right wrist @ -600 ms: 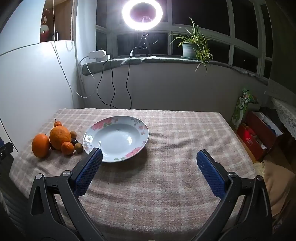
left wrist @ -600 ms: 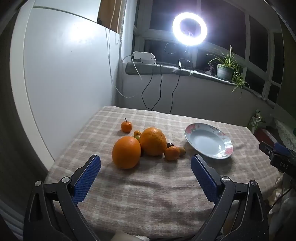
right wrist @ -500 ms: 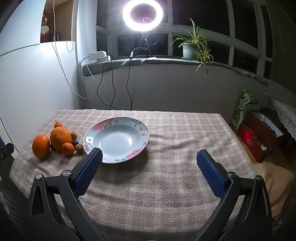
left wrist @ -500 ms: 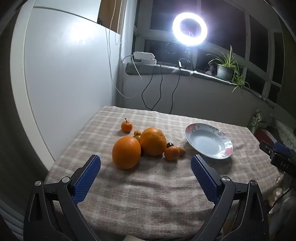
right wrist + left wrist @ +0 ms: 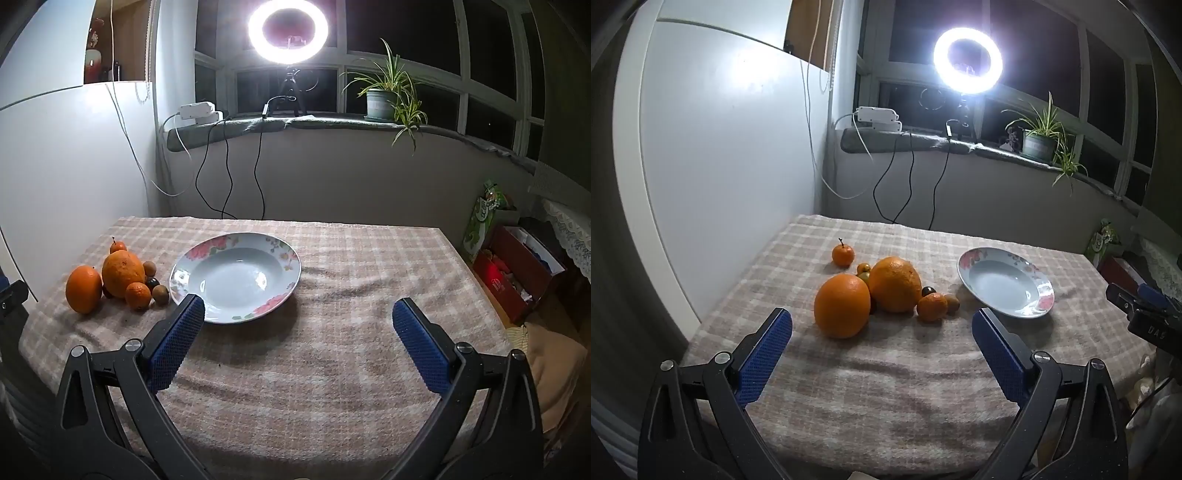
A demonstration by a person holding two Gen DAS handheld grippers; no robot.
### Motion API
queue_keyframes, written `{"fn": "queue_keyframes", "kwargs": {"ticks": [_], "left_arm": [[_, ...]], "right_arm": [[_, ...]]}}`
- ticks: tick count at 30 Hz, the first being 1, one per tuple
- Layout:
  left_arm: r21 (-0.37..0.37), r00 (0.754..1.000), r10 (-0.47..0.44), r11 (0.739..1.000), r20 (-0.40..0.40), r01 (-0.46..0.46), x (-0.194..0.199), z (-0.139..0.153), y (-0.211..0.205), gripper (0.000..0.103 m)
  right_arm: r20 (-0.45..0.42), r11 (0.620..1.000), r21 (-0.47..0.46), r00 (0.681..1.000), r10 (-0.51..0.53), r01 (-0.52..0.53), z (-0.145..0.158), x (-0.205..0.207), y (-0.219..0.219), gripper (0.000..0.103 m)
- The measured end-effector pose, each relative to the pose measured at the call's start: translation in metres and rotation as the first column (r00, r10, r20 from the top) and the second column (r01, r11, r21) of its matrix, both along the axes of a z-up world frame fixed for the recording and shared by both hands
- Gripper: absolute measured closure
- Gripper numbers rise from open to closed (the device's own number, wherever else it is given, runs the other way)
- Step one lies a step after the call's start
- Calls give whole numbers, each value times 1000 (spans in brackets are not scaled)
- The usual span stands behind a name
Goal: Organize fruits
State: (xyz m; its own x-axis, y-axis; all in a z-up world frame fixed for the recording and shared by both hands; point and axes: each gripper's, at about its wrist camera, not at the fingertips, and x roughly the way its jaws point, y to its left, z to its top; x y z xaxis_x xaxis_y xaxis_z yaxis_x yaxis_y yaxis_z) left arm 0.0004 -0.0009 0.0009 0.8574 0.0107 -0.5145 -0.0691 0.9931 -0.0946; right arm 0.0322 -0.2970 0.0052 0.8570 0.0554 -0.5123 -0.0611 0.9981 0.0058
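We hold both pairs of tongs spread wide and empty above the near edge of the desk [image 5: 332,369], which is covered by a checked cloth. The landmark here is the flowered plate [image 5: 236,277], bare inside, standing on the cloth.

All the fruit lies in one cluster to the left of the plate. Nearest us in that cluster is a large orange [image 5: 842,310]; touching it, a little farther back, is a second, bigger orange [image 5: 895,284]. Between that one and the plate sit a small tangerine [image 5: 931,306], a brownish little fruit [image 5: 952,303] just beside the plate's rim, and a dark one [image 5: 928,291] behind. A stemmed tangerine [image 5: 843,254] rests apart at the far side of the cluster, with another tiny fruit [image 5: 863,268] tucked behind the oranges.

The left tongs [image 5: 882,350] point almost straight at the cluster: the near orange lies ahead, slightly left of their centre line, and the plate is off to their right. The right tongs [image 5: 295,339] face the bare cloth just right of the plate, with the plate ahead-left and the fruit well beyond it.

We judge the left hand the nearer one for a first pick. The round oranges have no long axis, so any approach angle should serve.
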Motion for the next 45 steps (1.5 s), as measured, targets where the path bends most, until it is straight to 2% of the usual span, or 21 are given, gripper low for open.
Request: {"fn": "queue_keyframes", "kwargs": {"ticks": [45], "left_arm": [[4, 1000, -12, 1000, 5, 12, -1, 1, -5, 5]], "right_arm": [[-5, 1000, 2, 1000, 6, -6, -3, -1, 4, 0]]}}
